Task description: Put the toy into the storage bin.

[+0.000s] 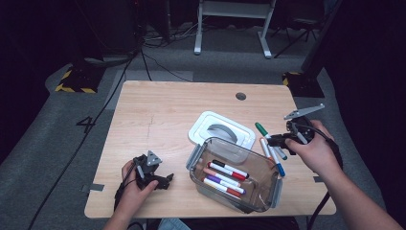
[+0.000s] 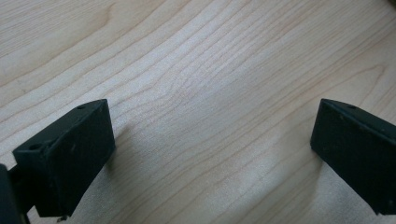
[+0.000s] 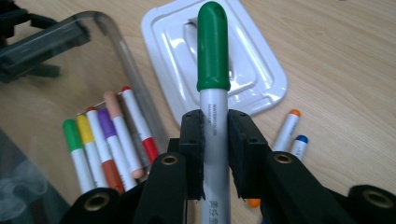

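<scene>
Right claw (image 3: 215, 140) is clamped on the green marker (image 3: 213, 70), pads pressing both sides of its white barrel, green cap sticking out past the tips. In the high view your right claw (image 1: 277, 140) holds that marker (image 1: 262, 128) above the surface (image 1: 158, 110), just right of the bin (image 1: 234, 175), with the cap pointing away from you and to the left. Bin is clear plastic with grey latches on its ends and sits near the front edge of the surface; several markers (image 1: 225, 178) lie side by side on its bottom, and in the right claw view their caps read green, yellow, orange, purple, peach and red. White lid (image 1: 221, 129) lies flat on the surface, touching or just behind the bin's far wall, well clear of the opening. Two loose markers, one orange-capped (image 3: 286, 128) and one blue-capped (image 3: 299, 145), lie on the surface beside the lid's corner, under your right claw; in the high view the blue marker (image 1: 276, 160) lies just outside the bin's right wall. Left claw (image 1: 160, 180) rests low at the front left of the surface, well apart from the bin. In its own view the left claw (image 2: 212, 154) has its jaws wide apart with bare wood between them, holding nothing.
</scene>
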The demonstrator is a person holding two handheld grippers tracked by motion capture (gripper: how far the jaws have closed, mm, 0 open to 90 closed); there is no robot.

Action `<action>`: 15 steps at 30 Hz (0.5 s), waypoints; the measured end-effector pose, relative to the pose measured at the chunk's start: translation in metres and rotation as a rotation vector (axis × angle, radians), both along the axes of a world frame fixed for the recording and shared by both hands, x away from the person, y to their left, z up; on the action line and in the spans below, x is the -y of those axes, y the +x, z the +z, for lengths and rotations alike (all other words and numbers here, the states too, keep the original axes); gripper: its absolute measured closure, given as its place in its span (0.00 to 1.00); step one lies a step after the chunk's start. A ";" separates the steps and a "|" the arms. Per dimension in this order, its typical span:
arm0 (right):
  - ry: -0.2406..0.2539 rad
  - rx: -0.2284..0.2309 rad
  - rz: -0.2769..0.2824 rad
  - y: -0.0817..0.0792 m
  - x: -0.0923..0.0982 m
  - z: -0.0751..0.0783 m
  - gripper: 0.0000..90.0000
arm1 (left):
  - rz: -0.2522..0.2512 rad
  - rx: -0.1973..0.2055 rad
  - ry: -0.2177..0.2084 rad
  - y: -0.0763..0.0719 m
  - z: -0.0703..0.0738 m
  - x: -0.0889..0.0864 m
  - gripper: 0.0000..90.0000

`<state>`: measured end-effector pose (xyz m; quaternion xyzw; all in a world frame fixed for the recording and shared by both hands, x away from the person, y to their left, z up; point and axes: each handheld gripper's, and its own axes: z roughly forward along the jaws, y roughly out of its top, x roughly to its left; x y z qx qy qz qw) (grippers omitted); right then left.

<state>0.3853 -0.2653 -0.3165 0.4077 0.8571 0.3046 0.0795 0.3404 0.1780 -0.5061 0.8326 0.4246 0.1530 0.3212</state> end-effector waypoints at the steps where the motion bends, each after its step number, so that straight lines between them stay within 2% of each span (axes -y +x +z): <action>1: 0.004 -0.001 0.029 -0.005 -0.007 0.003 0.86 | 0.000 0.000 0.000 0.000 0.000 0.000 0.00; 6: 0.006 0.001 0.083 -0.015 -0.022 0.008 0.86 | 0.000 0.000 0.000 0.000 0.000 0.000 0.00; 7: 0.004 -0.002 0.112 -0.020 -0.029 0.009 0.86 | 0.000 0.000 0.000 0.000 0.000 0.000 0.00; 8: 0.004 -0.002 0.112 -0.020 -0.029 0.009 0.86 | 0.000 0.000 0.000 0.000 0.000 0.000 0.00; 9: 0.003 -0.008 0.141 -0.025 -0.036 0.010 0.86 | 0.000 0.000 0.000 0.000 0.000 0.000 0.00; 10: 0.003 -0.008 0.141 -0.025 -0.036 0.010 0.86 | 0.000 0.000 0.000 0.000 0.000 0.000 0.00; 14: 0.001 -0.027 0.208 -0.035 -0.053 0.009 0.86 | 0.000 0.000 0.000 0.000 0.000 0.000 0.00; 15: 0.001 -0.027 0.208 -0.035 -0.053 0.009 0.86 | 0.000 0.000 0.000 0.000 0.000 0.000 0.00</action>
